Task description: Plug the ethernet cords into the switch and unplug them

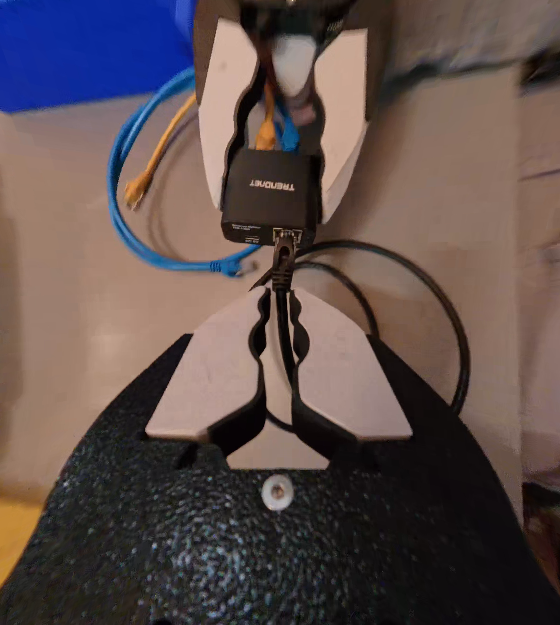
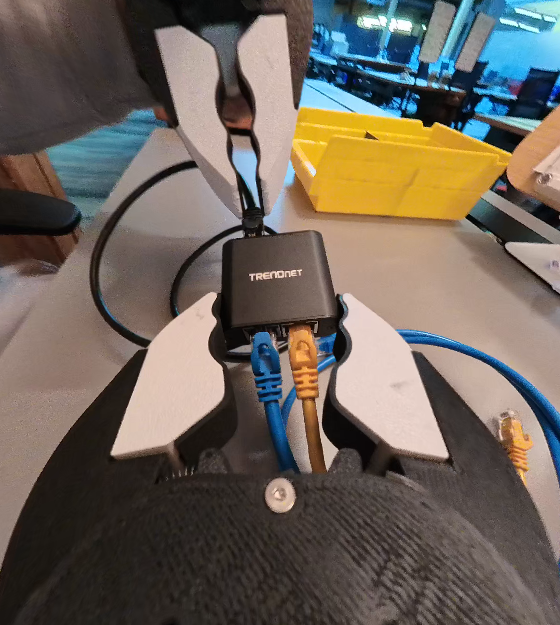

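A small black switch (image 2: 275,270) lies on the grey table (image 2: 407,287). My right gripper (image 2: 278,299) is shut on its two sides. A blue plug (image 2: 265,365) and an orange plug (image 2: 302,365) sit in the ports facing the right wrist camera. My left gripper (image 1: 276,291) is shut on the black cord (image 1: 283,324) just behind its plug (image 1: 282,260), whose tip is in the port on the switch's (image 1: 268,196) opposite side. The left gripper also shows in the right wrist view (image 2: 253,211), beyond the switch.
A loose orange plug (image 1: 136,192) and a loose blue plug (image 1: 229,267) lie on the table beside the switch, with blue cord loops (image 2: 508,372). A yellow bin (image 2: 390,169) stands behind the switch, a white stand (image 2: 559,257) to the right, a black chair armrest (image 2: 18,213) at left. Across from one pair of fingers to the other is roughly 6 cm.
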Motion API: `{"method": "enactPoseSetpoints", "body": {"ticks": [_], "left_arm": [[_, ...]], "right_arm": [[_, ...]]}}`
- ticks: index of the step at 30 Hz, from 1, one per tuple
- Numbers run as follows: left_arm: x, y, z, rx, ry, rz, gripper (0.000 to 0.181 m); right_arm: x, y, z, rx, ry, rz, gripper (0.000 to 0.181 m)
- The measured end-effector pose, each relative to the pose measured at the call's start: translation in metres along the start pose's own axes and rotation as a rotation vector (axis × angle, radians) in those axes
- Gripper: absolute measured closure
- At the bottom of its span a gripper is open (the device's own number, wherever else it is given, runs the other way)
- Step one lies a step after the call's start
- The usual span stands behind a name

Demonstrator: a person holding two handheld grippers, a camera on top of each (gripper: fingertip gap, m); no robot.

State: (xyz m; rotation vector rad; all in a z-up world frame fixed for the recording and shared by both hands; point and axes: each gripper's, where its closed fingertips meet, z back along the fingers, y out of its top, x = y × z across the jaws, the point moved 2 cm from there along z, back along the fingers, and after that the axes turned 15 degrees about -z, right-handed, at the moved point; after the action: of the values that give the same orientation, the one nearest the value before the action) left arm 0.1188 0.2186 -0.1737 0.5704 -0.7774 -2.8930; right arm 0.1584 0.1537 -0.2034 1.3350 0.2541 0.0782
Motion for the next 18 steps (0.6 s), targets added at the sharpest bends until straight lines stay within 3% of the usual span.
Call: {"method": "enactPoseSetpoints", "body": {"ticks": [3,7,14,18], "left_arm": [[0.0,0.003,0.007,0.199,-0.033,0.072,0.166],[0.002,0.004,0.004,0.318,-0.021,0.077,0.159],[0.005,0.002,-0.009,0.32,0.015,0.095,0.17],[0.002,0.006,-0.007,0.372,0.022,0.128,0.166]], "right_arm": [[-0.002,0.002,0.003,0.021,0.021,-0.002,0.119],[-0.003,0.001,0.002,0.009,0.027,0.005,0.118],[-0.002,0.004,0.005,0.038,0.033,-0.016,0.119],[-0.002,0.003,0.004,0.031,0.032,-0.012,0.119]]}}
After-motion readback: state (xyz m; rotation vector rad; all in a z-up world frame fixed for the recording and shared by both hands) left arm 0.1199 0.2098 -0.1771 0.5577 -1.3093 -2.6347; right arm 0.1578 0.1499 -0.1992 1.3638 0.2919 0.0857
